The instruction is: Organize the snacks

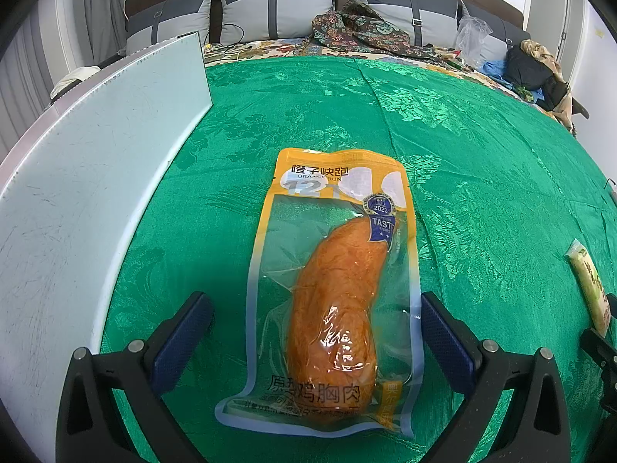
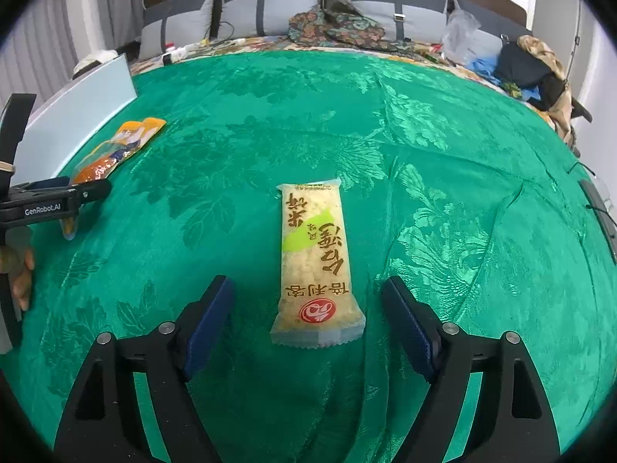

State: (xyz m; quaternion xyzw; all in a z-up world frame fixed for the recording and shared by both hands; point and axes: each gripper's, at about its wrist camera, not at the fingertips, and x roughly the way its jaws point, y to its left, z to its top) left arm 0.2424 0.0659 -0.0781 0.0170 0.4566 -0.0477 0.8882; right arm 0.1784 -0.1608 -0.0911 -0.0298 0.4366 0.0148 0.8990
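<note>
An orange chicken-breast packet [image 1: 335, 289] lies flat on the green cloth [image 1: 462, 154]. My left gripper [image 1: 316, 332] is open, with its blue pads on either side of the packet's lower half and clear of it. A pale yellow rice-cracker bar [image 2: 316, 262] lies lengthwise in front of my right gripper [image 2: 308, 316]. That gripper is open, with the bar's near end between its pads and untouched. In the right wrist view the orange packet [image 2: 115, 146] is far left. The cracker bar [image 1: 590, 281] shows at the right edge of the left wrist view.
A white flat board [image 1: 96, 162] lies along the cloth's left side, close to the orange packet. Grey pillows [image 1: 270, 7], patterned clothes [image 1: 358, 27], a clear plastic bag [image 1: 472, 34] and dark clothing [image 1: 536, 69] lie at the back. A hand [image 2: 21, 281] shows at far left.
</note>
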